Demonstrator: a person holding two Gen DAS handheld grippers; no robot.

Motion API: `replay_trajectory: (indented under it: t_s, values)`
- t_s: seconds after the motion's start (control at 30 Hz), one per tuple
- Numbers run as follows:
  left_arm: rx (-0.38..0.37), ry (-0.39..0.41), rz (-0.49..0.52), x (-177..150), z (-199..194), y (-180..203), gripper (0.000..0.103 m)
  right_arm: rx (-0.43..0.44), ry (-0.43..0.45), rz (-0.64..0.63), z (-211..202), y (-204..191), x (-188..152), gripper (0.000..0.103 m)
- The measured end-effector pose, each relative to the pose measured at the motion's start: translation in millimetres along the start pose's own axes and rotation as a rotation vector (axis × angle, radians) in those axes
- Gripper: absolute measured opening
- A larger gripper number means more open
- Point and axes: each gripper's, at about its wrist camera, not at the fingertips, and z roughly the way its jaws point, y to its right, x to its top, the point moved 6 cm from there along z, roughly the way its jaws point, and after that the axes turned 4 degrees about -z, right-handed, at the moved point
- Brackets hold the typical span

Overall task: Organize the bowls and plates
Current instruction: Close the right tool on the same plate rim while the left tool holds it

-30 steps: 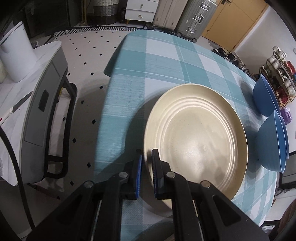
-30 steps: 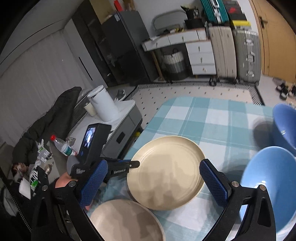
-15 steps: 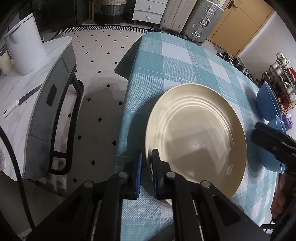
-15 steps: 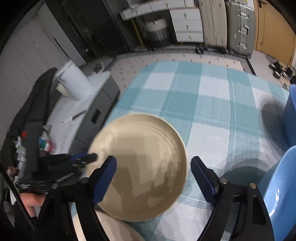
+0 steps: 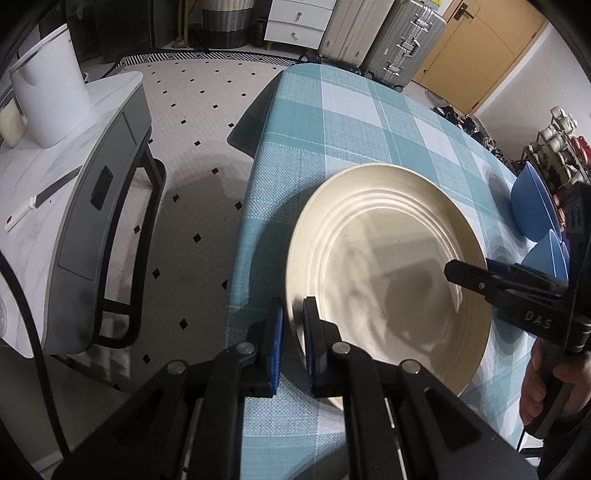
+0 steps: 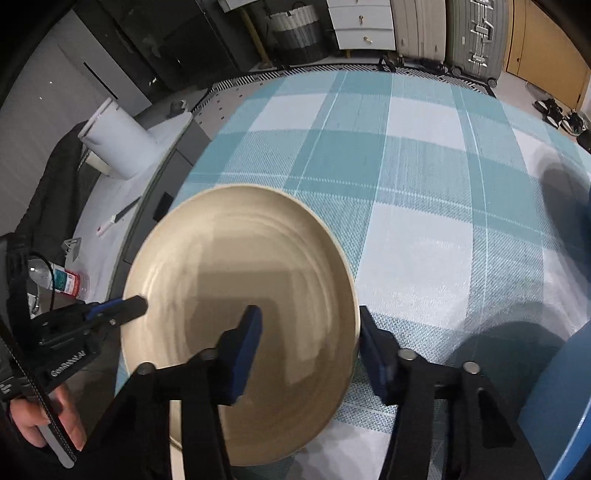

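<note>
A large cream plate (image 5: 388, 295) lies over the teal checked tablecloth (image 5: 351, 122). My left gripper (image 5: 293, 321) is shut on its near left rim, also seen from the right wrist view as the left gripper (image 6: 136, 306) at the plate (image 6: 236, 295) edge. My right gripper (image 6: 310, 343) straddles the opposite rim, one finger over the plate's inside and one outside it. Its jaws are closing, and the pads do not visibly press the rim. From the left wrist view the right gripper (image 5: 465, 275) reaches in over the plate's right side. Two blue bowls (image 5: 532, 210) (image 5: 550, 254) stand at the right.
A grey side table (image 5: 96, 192) carrying a white container (image 5: 51, 99) stands left of the table edge. Suitcases (image 5: 399, 40) and a white drawer unit (image 5: 299, 22) line the far wall. A blue bowl (image 6: 557, 406) sits close to my right gripper.
My right gripper has come down onto the plate's right rim and its jaws have narrowed. The left gripper keeps its hold on the plate's left rim.
</note>
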Motion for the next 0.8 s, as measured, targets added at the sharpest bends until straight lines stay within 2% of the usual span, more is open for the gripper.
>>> replay_trajectory:
  t_s: [0.1, 0.33, 0.8]
  values:
    - [-0.001, -0.003, -0.006, 0.0, 0.3, -0.5, 0.008, -0.006, 0.014, 0.002, 0.5, 1.2, -0.7, 0.044]
    - [-0.011, -0.022, -0.012, -2.7, 3.2, 1.5, 0.008, -0.028, 0.029, 0.014, -1.3, 10.2, -3.4, 0.016]
    - [0.011, -0.037, -0.016, 0.8, -1.6, 6.1, 0.008, -0.012, 0.034, 0.060, -5.2, 14.9, 4.0, 0.013]
